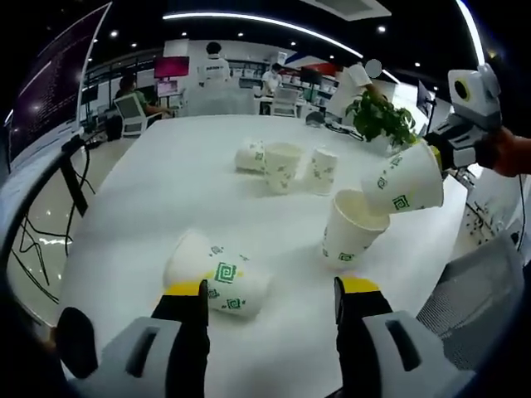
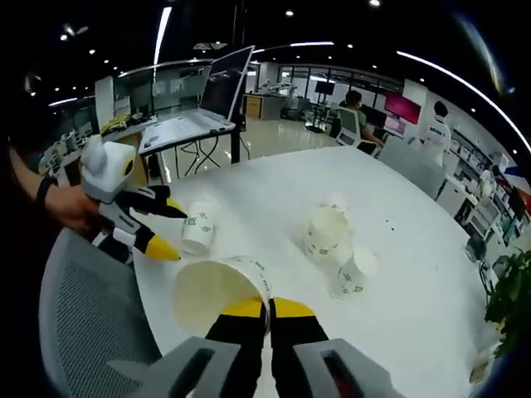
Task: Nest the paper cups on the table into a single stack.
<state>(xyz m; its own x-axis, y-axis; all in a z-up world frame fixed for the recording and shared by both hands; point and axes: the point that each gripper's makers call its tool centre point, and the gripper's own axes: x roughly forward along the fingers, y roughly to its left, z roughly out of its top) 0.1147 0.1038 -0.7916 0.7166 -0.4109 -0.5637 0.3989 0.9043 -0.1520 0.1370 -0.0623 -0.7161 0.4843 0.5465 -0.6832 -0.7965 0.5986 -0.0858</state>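
Note:
White paper cups with green prints lie on a white table [image 1: 166,191]. My right gripper [image 2: 267,308] is shut on the rim of one cup [image 2: 220,290]. In the left gripper view that gripper [image 1: 448,149] holds the cup [image 1: 404,182] tilted just above and right of a standing cup [image 1: 350,228]. My left gripper [image 1: 272,290] is open, and a cup on its side [image 1: 217,282] lies just beyond its left fingertip. From the right gripper view, the left gripper [image 2: 170,228] sits beside this cup [image 2: 199,228]. Three more cups [image 1: 282,166] cluster farther away.
A potted plant [image 1: 382,116] stands at the table's far right edge. A grey mesh chair [image 2: 83,315] is next to the near edge. A laptop [image 2: 199,108] rests on another desk behind. People sit at desks in the background.

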